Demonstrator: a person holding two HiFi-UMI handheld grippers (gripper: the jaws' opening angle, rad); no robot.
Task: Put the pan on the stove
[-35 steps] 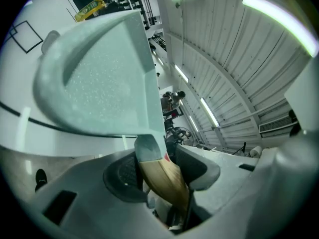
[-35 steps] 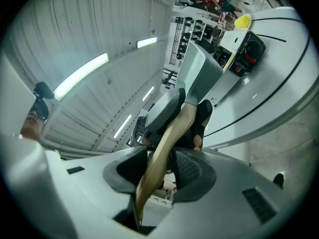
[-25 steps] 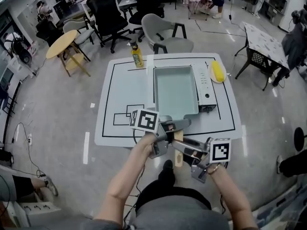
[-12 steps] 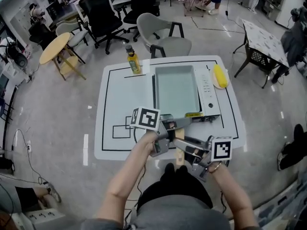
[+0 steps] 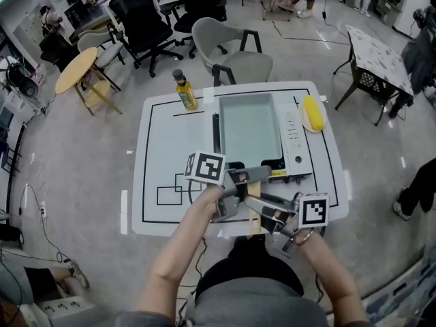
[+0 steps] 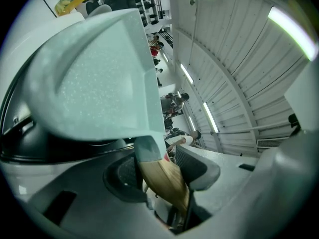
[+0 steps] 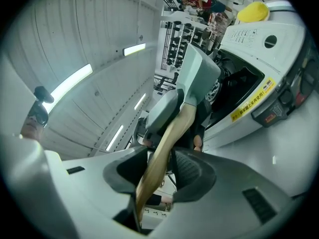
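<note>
Count: one pale green rectangular pan (image 5: 248, 131), one white portable gas stove (image 5: 295, 142), two grippers, each with one marker cube.

Left gripper (image 5: 244, 177) and right gripper (image 5: 262, 206) are both clenched on the pan's light wooden handle (image 7: 162, 158). The left grips near the pan's body and the right grips further back, toward 6 o'clock. Each gripper view shows the wood pinched between its two dark pads.

The pan sits over the stove's left part, covering the burner, with its handle sticking out past the table edge at 6 o'clock. Whether its base rests on the burner or hangs just above it cannot be told – the left gripper view shows only a dark ring under the pan.

The burner is hidden by the pan. The stove's control strip and front panel with a yellow label stay in sight at the pan's 3 o'clock. The hands are partly covered by the cubes.

Around, on the white square table with black outlines (image 5: 170, 148):
- one yellow oil bottle with a dark cap (image 5: 184, 91), at the pan's 11 o'clock, apart from it
- one yellow oblong object (image 5: 311, 112), at 2 o'clock, just beside the stove

Beyond the table at 12 o'clock stands one grey shell chair (image 5: 231, 53). Black office chairs (image 5: 139, 16) stand further out, and there is one round wooden side table (image 5: 78, 70) at 10 o'clock.
</note>
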